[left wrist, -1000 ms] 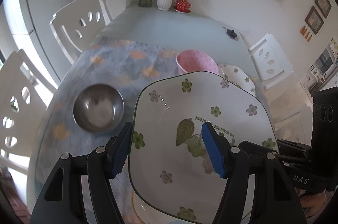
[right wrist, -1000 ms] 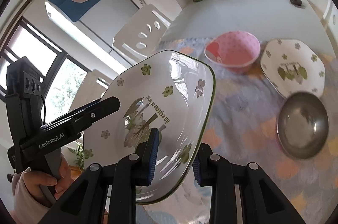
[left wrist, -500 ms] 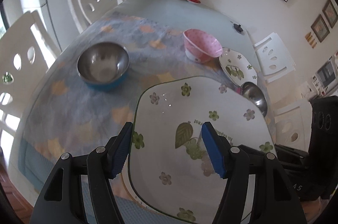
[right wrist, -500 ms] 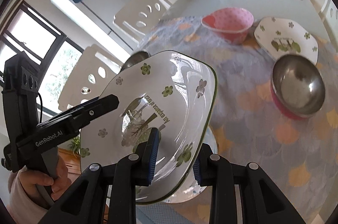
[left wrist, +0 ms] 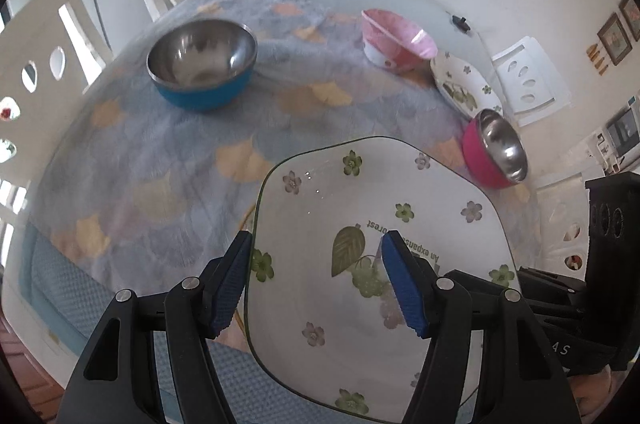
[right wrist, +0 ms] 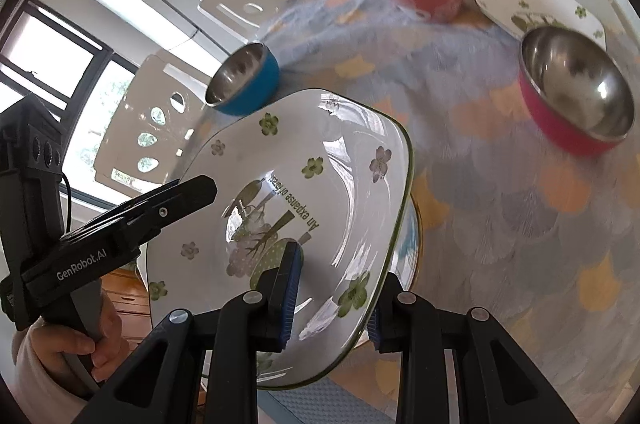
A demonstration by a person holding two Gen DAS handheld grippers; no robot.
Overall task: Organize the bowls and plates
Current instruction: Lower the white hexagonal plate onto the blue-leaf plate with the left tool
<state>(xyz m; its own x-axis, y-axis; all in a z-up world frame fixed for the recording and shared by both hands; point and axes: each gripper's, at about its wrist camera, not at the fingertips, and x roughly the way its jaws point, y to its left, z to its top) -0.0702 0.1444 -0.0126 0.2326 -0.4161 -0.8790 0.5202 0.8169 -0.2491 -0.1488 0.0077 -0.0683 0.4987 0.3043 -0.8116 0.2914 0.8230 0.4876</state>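
Two hand-held grippers carry one floral plate (right wrist: 304, 208) at frame centre above the counter (left wrist: 168, 160): the right hand-held gripper (right wrist: 332, 298) pinches its rim narrowly, the left hand-held gripper (left wrist: 316, 280) straddles its edge wider. Uneven lowering could tilt and slip it.

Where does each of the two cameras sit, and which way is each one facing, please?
Left wrist: on the left claw, angled down over the floral plate toward the blue bowl; both fingers show.
Right wrist: on the right claw, which pinches the plate's rim; the left claw and the hand holding it show.
Shared: the plate, the blue bowl, pink bowl, red bowl.
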